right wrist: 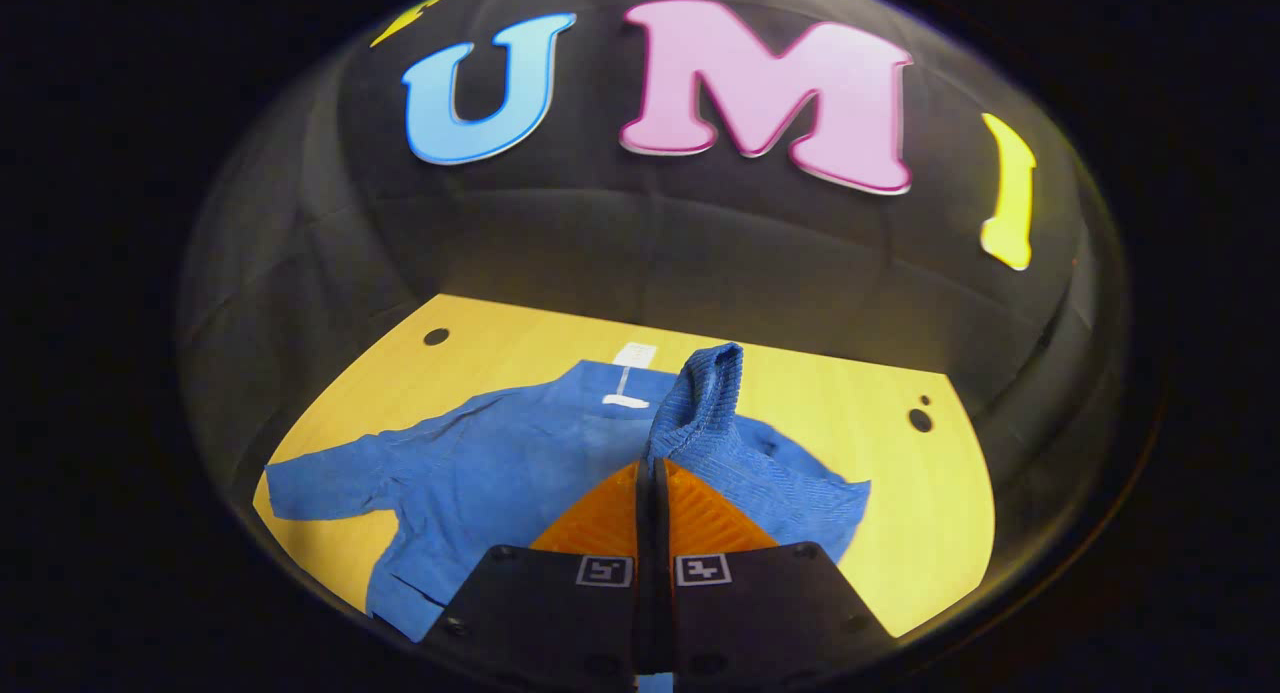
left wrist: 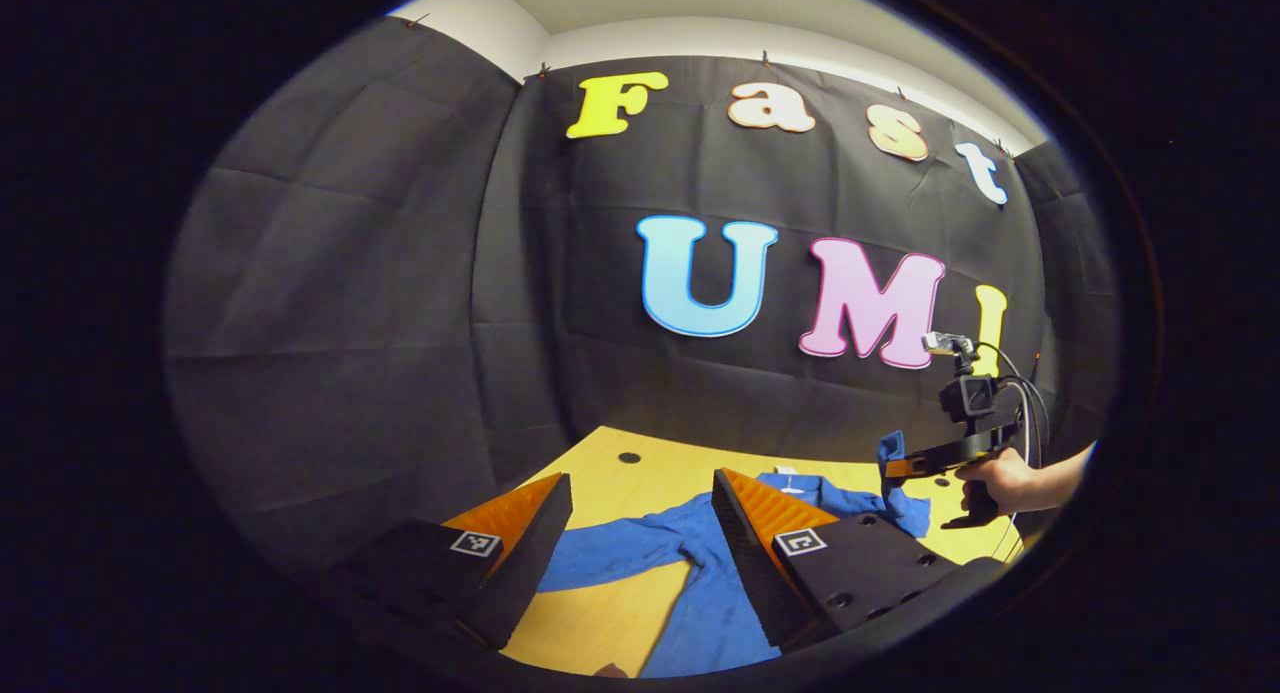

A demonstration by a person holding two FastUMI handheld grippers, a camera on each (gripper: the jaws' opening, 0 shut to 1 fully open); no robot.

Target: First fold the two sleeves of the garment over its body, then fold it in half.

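right gripper (right wrist: 652, 473) is clamped on 1 sleeve (right wrist: 705, 393), lifted over the blue garment (right wrist: 500, 463) lying flat on the yellow surface (right wrist: 900, 493). body lies to its left, so swing that way imo. left gripper (left wrist: 640, 533) hangs open above the other sleeve (left wrist: 610, 548).

The garment (right wrist: 520, 463) lies spread on the table (right wrist: 900, 513) before the cloth wall (right wrist: 700, 243), one sleeve (right wrist: 330, 488) out flat to the left, the other sleeve (right wrist: 705, 398) raised over the body.
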